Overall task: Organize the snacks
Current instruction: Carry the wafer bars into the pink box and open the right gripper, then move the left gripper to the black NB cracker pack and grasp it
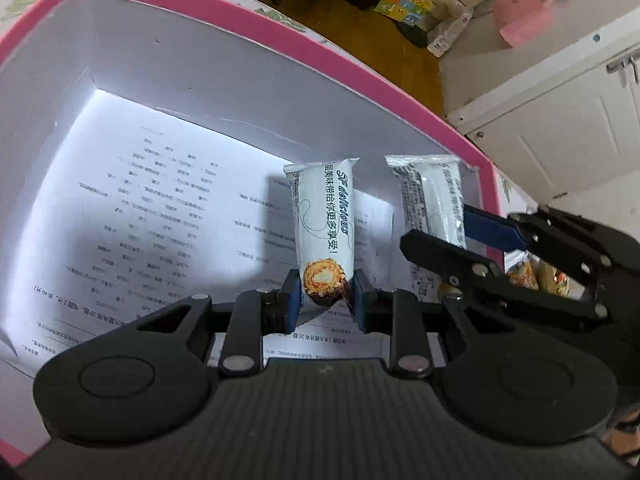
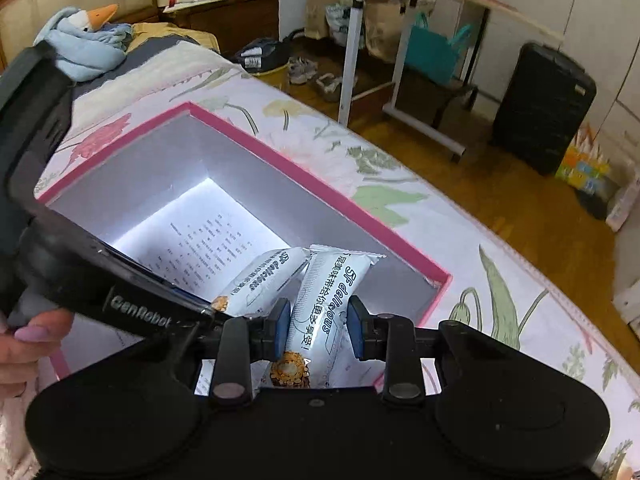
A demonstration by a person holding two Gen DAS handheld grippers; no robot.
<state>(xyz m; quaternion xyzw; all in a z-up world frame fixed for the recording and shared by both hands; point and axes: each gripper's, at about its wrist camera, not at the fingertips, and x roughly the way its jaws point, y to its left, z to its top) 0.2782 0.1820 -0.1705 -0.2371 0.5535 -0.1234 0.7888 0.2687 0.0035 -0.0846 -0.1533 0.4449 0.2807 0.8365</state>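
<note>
the left gripper [image 1: 325,300] has its blue-padded fingers [image 1: 291,300] closed on the lower end of a white snack packet [image 1: 324,232], a slim glossy foil tube with crimped ends and a printed picture of a nut-coated roll. it is held upright inside the pink box [image 1: 360,76], a rectangular cardboard box with a pink rim and plain grey-white inner walls. a printed sheet of paper [image 1: 160,216] lies flat on the box floor, brightly lit.

the right gripper [image 2: 318,330] clamps a second snack packet [image 2: 332,304] of the same kind between its fingers [image 2: 282,330], tilted, near the box's right corner. in the right wrist view the two packets lie just beside each other, their upper ends close together; i cannot tell if they touch.

the box sits on a bed [image 2: 320,136] covered with a soft floral-patterned cloth. a blue plush goose [image 2: 86,40] rests on the bed well apart from the box.
</note>
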